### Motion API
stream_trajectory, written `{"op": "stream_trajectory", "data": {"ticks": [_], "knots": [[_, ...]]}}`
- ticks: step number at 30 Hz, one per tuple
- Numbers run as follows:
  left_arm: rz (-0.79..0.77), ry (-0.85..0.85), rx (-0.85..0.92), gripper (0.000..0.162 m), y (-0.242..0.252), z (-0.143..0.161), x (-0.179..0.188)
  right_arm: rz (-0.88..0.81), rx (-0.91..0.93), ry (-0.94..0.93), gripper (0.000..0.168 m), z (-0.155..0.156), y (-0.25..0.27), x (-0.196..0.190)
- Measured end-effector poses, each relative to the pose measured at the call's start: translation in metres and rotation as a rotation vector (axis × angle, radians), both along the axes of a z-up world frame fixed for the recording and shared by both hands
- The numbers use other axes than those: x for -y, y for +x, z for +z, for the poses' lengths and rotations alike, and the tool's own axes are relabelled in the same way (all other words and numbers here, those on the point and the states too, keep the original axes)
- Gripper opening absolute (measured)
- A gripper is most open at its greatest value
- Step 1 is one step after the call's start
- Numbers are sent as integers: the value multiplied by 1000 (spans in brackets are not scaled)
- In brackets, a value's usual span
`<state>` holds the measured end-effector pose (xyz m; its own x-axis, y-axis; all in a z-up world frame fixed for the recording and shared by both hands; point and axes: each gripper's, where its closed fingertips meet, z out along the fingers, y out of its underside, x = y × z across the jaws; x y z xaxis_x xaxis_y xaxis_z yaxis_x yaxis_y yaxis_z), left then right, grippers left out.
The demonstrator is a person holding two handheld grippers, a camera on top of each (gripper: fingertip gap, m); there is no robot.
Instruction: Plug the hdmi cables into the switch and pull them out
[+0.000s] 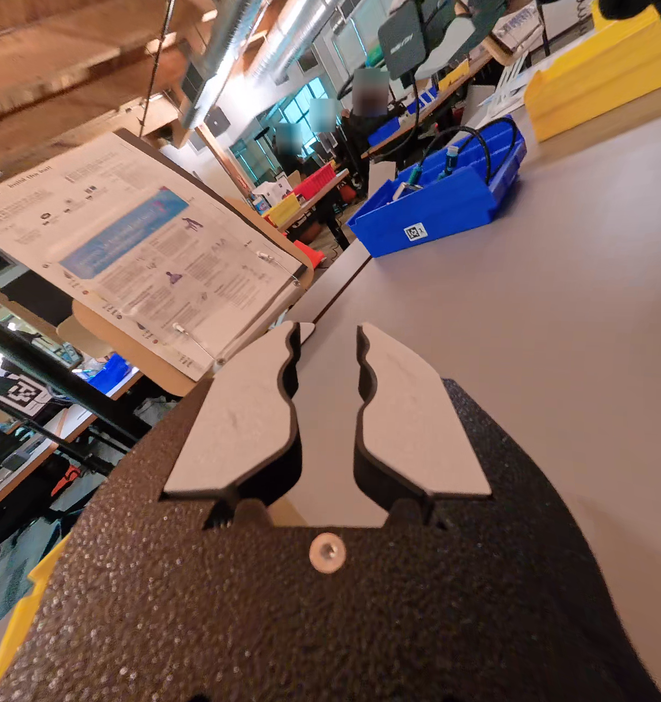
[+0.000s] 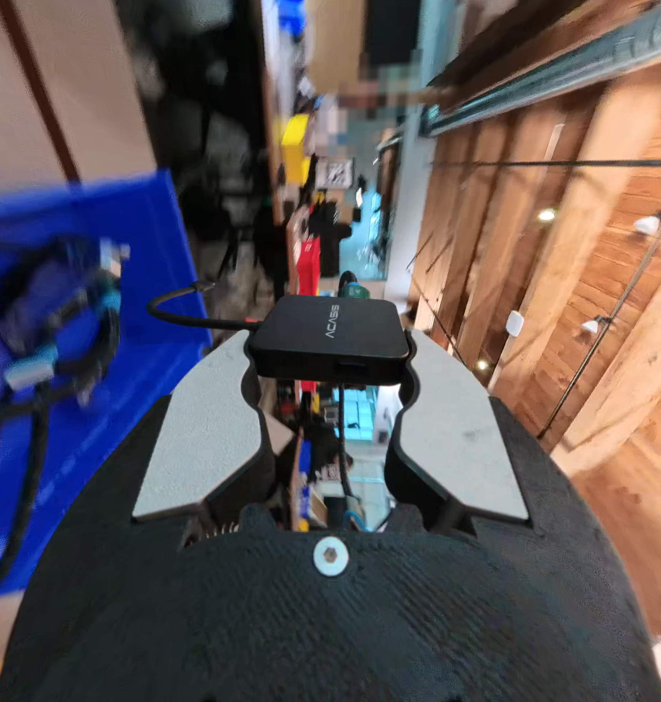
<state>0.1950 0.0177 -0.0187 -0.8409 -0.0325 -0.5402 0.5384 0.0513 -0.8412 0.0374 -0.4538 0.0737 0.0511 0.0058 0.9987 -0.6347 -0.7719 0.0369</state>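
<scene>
My right gripper (image 2: 328, 342) is shut on the black square switch (image 2: 328, 326) and holds it in the air by its two sides. A green and blue plug (image 2: 353, 290) sits in the switch's far side. A thin black cable (image 2: 343, 437) hangs below it and a short black lead (image 2: 192, 315) curves off to the left. The switch also shows at the top of the left wrist view (image 1: 401, 41). My left gripper (image 1: 328, 330) is open and empty, low over the grey table (image 1: 511, 361). A blue bin (image 1: 435, 216) holds black HDMI cables (image 1: 484, 152) with blue plugs.
A yellow bin (image 1: 602, 68) stands at the far right of the table. A tilted board with printed sheets (image 1: 131, 247) stands to the left of the table edge. People stand at benches in the background. The blue bin (image 2: 150, 361) is blurred, left of the right gripper.
</scene>
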Motion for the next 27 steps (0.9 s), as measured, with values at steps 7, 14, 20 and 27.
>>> {"op": "stream_trajectory", "data": {"ticks": [7,14,20,27], "knots": [[-27,52,-16,29,-4,-14,6,-106,-421,-64,73,-108,-9,55],[-44,46,-80,30,-1,-16,5,-43,-509,194,73,-140,-10,37],[-34,117,-33,32,-5,-26,6,8,-257,386,63,-91,-9,29],[-86,187,-28,33,-21,-40,14,-140,136,563,42,-58,-46,40]]}}
